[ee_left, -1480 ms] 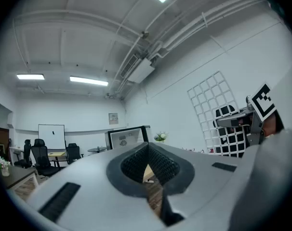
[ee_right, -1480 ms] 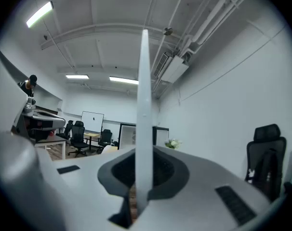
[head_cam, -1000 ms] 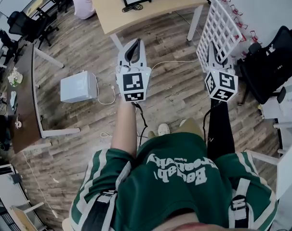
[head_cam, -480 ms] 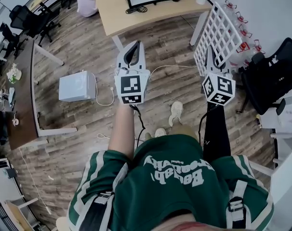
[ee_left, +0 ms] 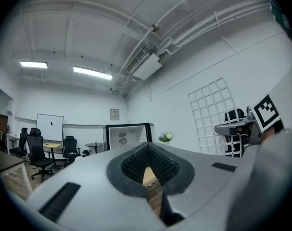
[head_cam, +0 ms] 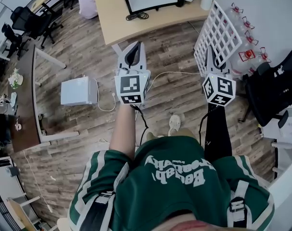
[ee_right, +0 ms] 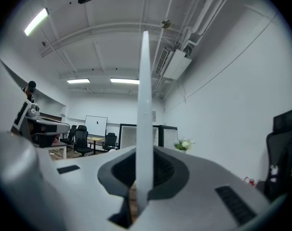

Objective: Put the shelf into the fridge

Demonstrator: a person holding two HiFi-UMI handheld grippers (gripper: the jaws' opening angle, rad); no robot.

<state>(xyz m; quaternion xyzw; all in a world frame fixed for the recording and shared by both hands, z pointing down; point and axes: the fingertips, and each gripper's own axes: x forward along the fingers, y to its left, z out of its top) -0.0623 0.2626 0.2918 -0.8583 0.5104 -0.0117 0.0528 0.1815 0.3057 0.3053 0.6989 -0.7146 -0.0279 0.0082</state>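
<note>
The wire shelf (head_cam: 218, 32), clamped in the right gripper (head_cam: 212, 54), has been carried a step; left gripper (head_cam: 135, 47) closed, empty; mini fridge (head_cam: 78, 91) unreached.

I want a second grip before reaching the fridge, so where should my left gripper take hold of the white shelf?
Probably the outer frame bar on the shelf edge nearest the left gripper, approached from the left. The shelf stands upright and thin, pinched only at its lower edge by the right gripper.

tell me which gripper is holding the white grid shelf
The right gripper, shut on the edge of the shelf; the left gripper is shut with nothing between its jaws.
</note>
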